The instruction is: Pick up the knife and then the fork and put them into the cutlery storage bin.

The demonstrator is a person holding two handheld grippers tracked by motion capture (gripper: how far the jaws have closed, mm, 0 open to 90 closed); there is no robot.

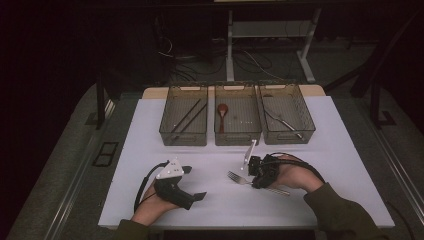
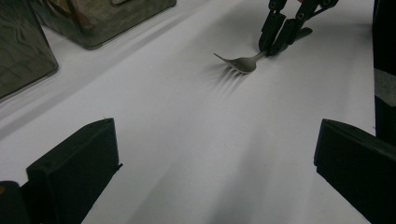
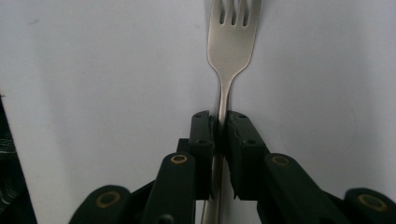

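Now my right gripper (image 3: 220,133) is clamped on the fork (image 3: 231,42) neck, flat on the desk (image 1: 210,200); my left gripper (image 2: 215,163) rests apart.

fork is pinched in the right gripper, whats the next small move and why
Probably lift the fork slightly off the white table. In the right gripper view the right gripper has its jaws shut on the fork's neck, so the grip looks made. The right bin already holds metal cutlery, so that looks like the likely place for it. The left gripper stands open and idle.
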